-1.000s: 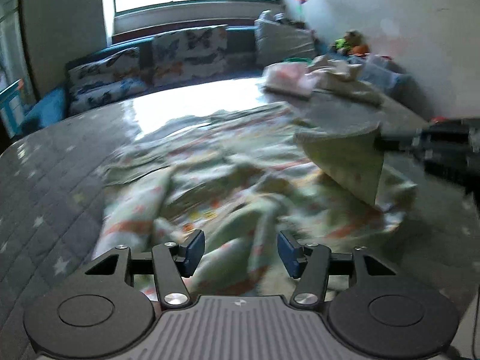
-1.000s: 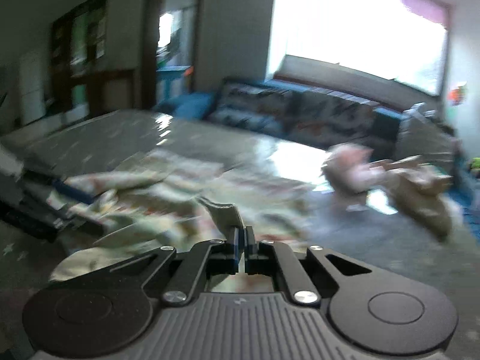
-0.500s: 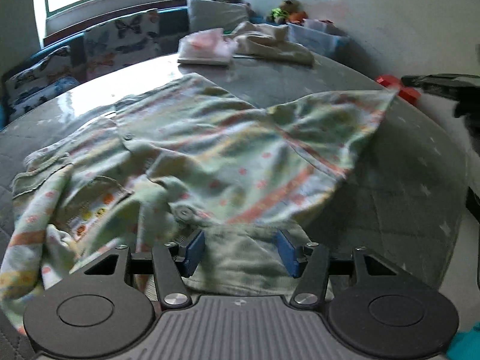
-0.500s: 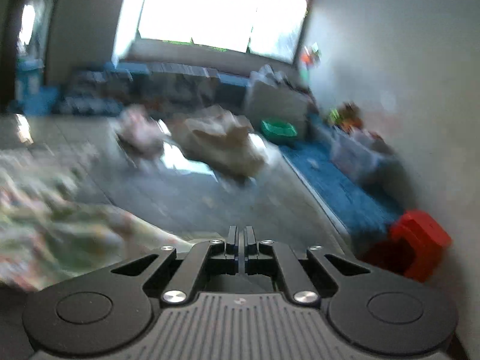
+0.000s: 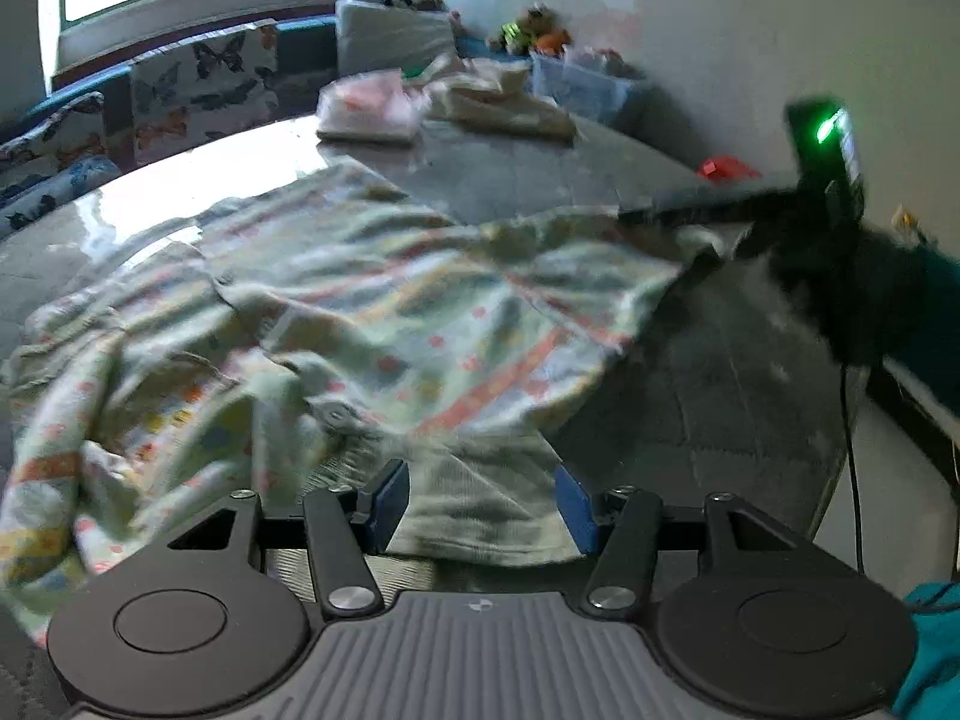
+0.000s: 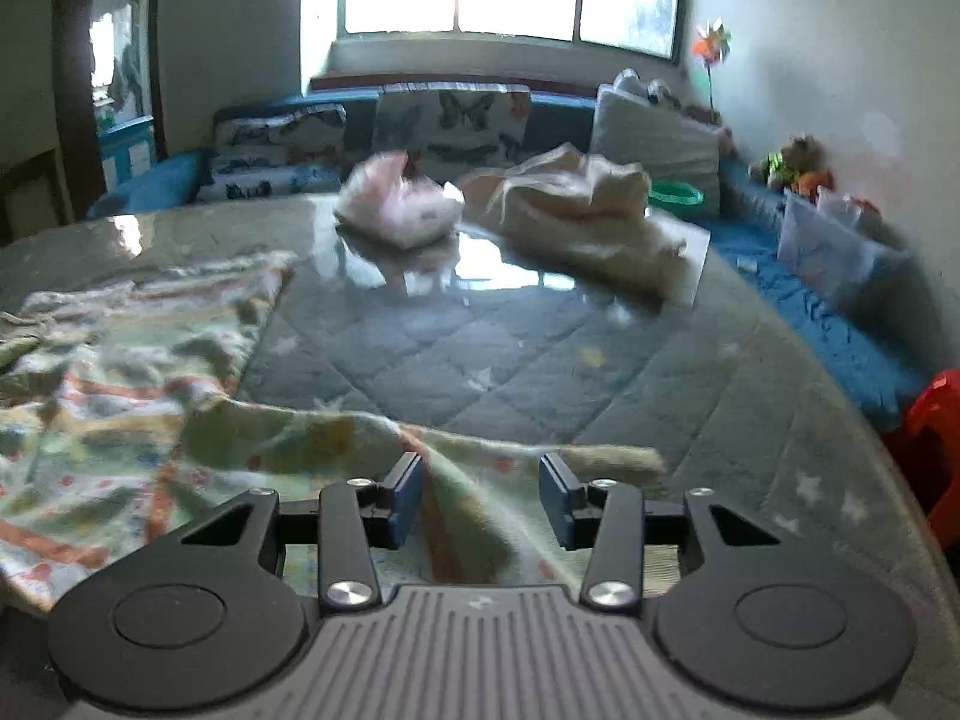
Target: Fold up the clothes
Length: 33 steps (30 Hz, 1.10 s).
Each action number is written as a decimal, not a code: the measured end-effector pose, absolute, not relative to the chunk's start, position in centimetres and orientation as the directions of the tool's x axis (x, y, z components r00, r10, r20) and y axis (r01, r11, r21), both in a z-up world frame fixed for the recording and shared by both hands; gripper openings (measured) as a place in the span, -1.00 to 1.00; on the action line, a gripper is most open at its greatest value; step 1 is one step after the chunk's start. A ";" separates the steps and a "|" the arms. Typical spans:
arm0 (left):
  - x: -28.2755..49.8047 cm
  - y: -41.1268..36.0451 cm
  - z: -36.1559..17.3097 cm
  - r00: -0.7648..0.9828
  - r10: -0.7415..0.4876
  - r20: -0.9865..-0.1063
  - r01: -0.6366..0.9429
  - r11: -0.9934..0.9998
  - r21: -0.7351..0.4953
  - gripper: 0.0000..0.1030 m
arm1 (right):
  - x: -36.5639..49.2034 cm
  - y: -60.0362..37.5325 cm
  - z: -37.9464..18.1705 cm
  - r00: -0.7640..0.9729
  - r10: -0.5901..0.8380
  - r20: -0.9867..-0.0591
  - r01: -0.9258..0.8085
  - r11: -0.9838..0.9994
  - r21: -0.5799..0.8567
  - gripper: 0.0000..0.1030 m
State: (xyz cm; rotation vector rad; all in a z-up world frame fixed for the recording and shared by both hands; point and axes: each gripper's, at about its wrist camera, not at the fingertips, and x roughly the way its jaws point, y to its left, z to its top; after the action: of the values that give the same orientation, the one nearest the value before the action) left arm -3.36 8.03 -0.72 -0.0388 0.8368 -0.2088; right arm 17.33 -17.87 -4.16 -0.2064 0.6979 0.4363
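Blurrily, both spread tools (image 5: 483, 504) (image 6: 480, 501) straddle the garment (image 5: 360, 312), its near hem hidden.

Bare quilted table (image 6: 492, 354) lies open between the garment (image 6: 120, 396) and far piles (image 6: 576, 210).

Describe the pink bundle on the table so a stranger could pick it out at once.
Start at the big quilted grey table and look to its far end, near the butterfly-print cushions. Two cloth heaps sit there side by side. The pink bundle is the left, smaller one, pale pink and white, while its neighbour, the cream heap, is beige.
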 end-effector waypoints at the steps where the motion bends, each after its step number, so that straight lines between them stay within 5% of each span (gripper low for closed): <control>1: -3.4 8.8 -0.2 0.664 -0.183 -0.725 0.146 0.983 -0.114 0.11 | 17.7 -17.9 -4.5 0.672 0.310 -0.672 -0.446 0.894 -0.034 -0.15; 7: -2.2 15.8 1.9 0.726 0.025 -0.687 -0.096 0.993 -0.065 0.12 | 17.3 -18.3 -3.8 0.683 0.289 -0.671 -0.439 0.896 -0.061 -0.04; 14: 1.9 25.4 -0.2 0.643 0.264 -0.718 -0.377 0.926 0.003 0.12 | 13.8 -16.1 -1.2 0.640 0.423 -0.642 -0.572 0.820 -0.029 0.03; 26: 5.4 29.2 -3.7 0.603 0.276 -0.748 -0.426 0.905 -0.010 0.10 | 6.8 -9.0 0.0 0.372 0.657 -0.656 -0.847 0.530 0.050 0.20; 29: 5.4 29.2 -3.5 0.624 0.256 -0.739 -0.410 0.911 -0.031 -0.63 | 5.5 -7.6 0.2 0.326 0.679 -0.658 -0.879 0.474 0.053 0.20; 33: 3.9 29.6 -2.4 0.661 0.244 -0.710 -0.432 0.897 -0.095 -0.81 | 3.8 -6.1 0.4 0.278 0.697 -0.661 -0.912 0.407 0.046 0.22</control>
State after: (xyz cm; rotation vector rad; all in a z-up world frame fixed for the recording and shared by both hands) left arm 3.89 29.56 -2.41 -0.2660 0.7580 0.3872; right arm 3.79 -6.06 0.38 -0.3764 0.6661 1.1143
